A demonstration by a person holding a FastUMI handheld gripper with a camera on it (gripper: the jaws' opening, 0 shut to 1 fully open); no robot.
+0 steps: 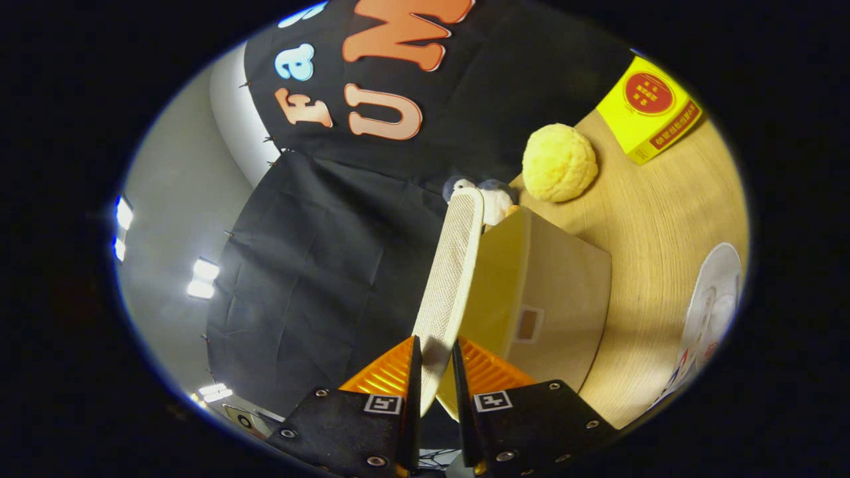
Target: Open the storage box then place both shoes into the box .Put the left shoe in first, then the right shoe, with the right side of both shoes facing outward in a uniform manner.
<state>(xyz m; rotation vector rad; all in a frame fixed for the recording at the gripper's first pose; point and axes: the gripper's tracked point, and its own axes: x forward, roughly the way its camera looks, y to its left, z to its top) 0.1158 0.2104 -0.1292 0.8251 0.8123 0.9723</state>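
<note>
The near end of the pale mesh shoe [451, 279] was swallowed between the fingers [410, 375] — pinched from both sides, so that end couldn't be seen. Its far tip covered part of a small plush toy [495, 202]; what kind of toy, too hidden to tell. The storage box [551, 292] sat behind the shoe, its near corner lost behind the fingers, its inside out of sight. The small patch on the box wall was too blurred to make out. By the tabletop [657, 219] edge, a white item [714, 312] was cut off; so was the yellow carton [647, 109].
</note>
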